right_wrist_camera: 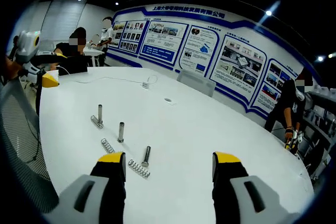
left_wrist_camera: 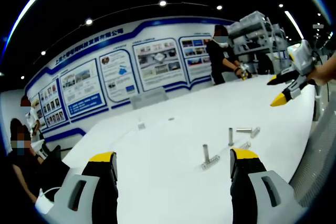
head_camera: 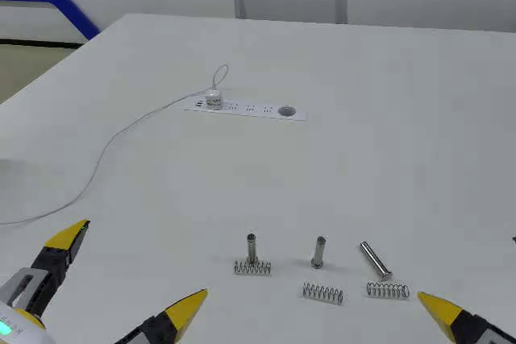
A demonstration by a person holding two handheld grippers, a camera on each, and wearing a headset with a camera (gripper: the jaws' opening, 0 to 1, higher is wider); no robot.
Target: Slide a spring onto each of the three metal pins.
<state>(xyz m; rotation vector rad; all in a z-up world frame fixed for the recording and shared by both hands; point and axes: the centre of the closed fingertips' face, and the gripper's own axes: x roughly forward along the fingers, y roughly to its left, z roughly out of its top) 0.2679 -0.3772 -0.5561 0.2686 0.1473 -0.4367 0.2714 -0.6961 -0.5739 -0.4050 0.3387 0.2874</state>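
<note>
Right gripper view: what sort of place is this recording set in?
Probably a showroom or lab hall used as a workspace: blue-and-white illustrated wall display boards, a large white meeting-style table with a built-in white socket strip, and a dark-clothed person nearby.

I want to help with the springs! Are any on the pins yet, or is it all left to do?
Nothing looks done yet. All three springs lie on the table next to the pins, none around one. Nothing is in hand: the left gripper and right gripper are open and empty. All three springs are left to do. Two pins stand upright, and the third pin lies on its side.
</note>
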